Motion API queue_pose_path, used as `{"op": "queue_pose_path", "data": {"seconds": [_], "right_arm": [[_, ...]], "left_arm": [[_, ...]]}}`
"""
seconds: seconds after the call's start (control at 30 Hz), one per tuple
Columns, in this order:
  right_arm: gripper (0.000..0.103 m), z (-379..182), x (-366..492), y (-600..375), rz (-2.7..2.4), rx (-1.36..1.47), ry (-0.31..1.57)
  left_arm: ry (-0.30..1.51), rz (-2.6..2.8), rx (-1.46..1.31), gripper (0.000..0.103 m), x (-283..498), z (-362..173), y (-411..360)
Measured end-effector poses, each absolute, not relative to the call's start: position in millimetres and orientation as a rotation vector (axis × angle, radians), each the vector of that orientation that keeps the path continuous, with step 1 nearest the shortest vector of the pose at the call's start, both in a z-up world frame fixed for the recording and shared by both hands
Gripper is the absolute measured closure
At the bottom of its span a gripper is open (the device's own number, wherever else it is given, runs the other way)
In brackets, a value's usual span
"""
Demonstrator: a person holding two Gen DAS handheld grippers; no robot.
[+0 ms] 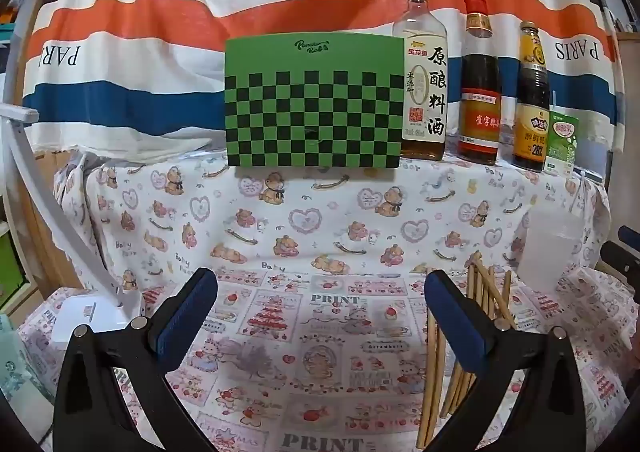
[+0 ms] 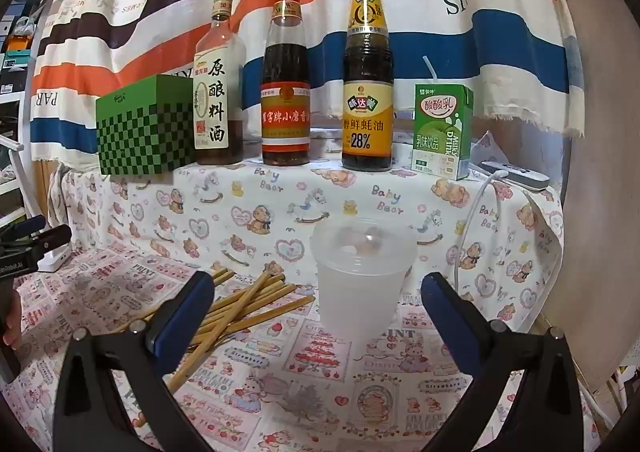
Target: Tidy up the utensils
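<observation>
Several bamboo chopsticks [image 2: 244,304] lie in a loose pile on the printed tablecloth; in the left wrist view the chopsticks [image 1: 486,292] show behind my right finger. A translucent plastic cup [image 2: 362,280] stands upright just right of them, also at the right in the left wrist view [image 1: 550,248]. My left gripper [image 1: 320,316] is open and empty, left of the pile. My right gripper [image 2: 318,312] is open and empty, with the cup between and beyond its fingers. The left gripper also shows at the left edge of the right wrist view [image 2: 36,240].
On a raised ledge at the back stand a green checkered box [image 1: 314,112], three sauce bottles [image 2: 286,92] and a green milk carton [image 2: 440,132]. A white cable [image 2: 476,208] hangs at the right. A white lamp base [image 1: 96,316] sits at the left.
</observation>
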State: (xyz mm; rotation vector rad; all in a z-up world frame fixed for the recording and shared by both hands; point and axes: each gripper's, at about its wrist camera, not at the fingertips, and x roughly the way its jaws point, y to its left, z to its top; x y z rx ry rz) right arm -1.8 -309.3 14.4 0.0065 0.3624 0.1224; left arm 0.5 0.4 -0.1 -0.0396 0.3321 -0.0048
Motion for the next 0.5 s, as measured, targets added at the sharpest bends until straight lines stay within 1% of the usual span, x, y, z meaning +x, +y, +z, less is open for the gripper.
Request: {"op": "queue_pose_path", "data": {"seconds": [0.5], "right_arm": [[0.000,14.1,-1.2,-308.3,0.132,-0.006,0.354]], "left_arm": [[0.316,0.018,-0.007,0.000,-2.4,1.9,-1.8]]}}
